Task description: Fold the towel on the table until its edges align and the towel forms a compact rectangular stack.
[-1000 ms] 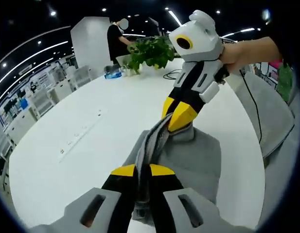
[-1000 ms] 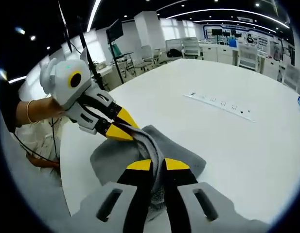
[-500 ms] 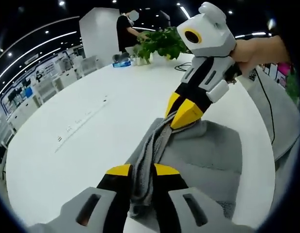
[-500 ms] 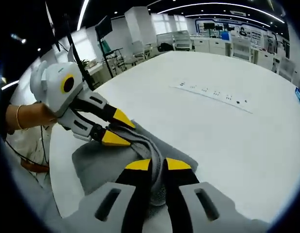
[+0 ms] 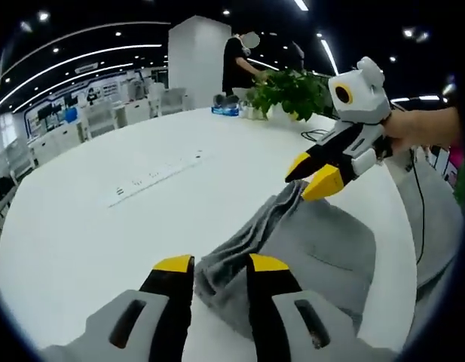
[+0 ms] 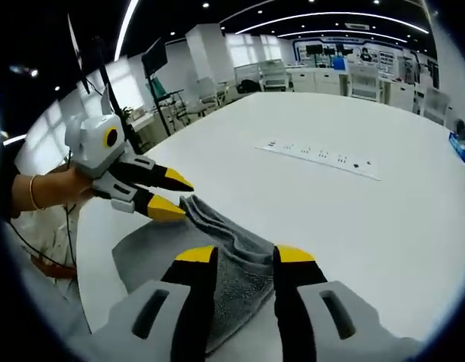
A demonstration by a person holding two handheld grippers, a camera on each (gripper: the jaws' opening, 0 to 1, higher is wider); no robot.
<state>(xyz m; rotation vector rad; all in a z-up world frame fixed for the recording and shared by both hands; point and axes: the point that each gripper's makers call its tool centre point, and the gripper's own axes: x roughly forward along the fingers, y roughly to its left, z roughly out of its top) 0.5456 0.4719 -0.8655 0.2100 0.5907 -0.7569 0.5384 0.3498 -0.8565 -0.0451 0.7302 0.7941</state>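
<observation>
A grey towel (image 5: 322,245) lies folded on the white table (image 5: 89,226), with a bunched ridge along its far edge. My left gripper (image 5: 221,265) is open, and the towel's near corner lies loose between its jaws. My right gripper (image 5: 311,177) comes in from the right, open, just above the ridge's other end. In the right gripper view the towel (image 6: 153,253) spreads left of my open right gripper (image 6: 245,256), its ridge running between the jaws. The left gripper (image 6: 174,197), held by a hand, hovers open at the ridge's far end.
A row of sockets (image 5: 153,177) (image 6: 319,157) is set into the tabletop beyond the towel. A potted plant (image 5: 289,90), a blue item (image 5: 226,110) and a person (image 5: 236,64) are at the far end. A cable (image 5: 417,204) and a grey chair (image 5: 435,226) lie past the table's right edge.
Both grippers have opened and let go of the towel's bunched ridge. They have drawn apart, and the towel now rests on the table.
</observation>
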